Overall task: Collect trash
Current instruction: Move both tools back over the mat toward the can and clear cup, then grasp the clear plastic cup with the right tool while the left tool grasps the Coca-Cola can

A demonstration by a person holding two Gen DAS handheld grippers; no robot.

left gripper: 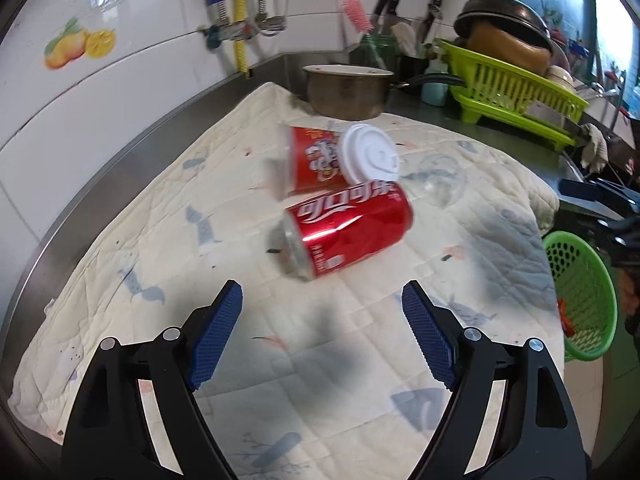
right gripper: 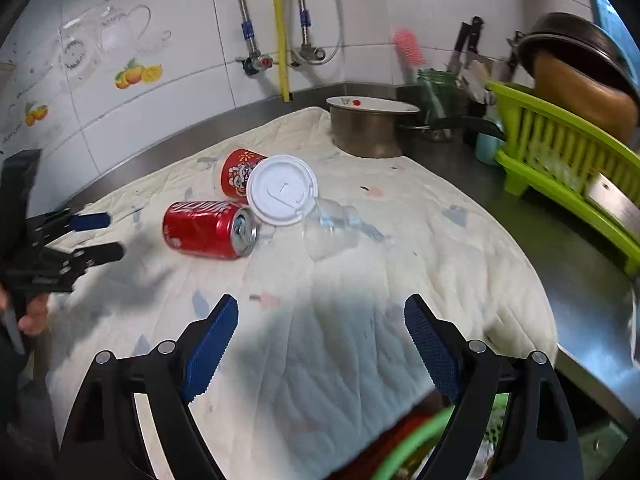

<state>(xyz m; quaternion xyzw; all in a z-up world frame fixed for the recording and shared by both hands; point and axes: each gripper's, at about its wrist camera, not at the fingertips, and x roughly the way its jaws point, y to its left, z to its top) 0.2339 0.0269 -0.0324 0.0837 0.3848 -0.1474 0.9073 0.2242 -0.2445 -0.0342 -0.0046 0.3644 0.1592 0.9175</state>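
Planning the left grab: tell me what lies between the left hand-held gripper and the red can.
Only bare quilted cloth separates the left hand-held gripper from the red can, as the left wrist view shows.

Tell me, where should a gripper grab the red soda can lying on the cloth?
Probably across the middle of the red soda can, from above, one finger on each long side. It lies tipped over, so its ends point sideways; the dented wall looks soft, so squeeze gently.
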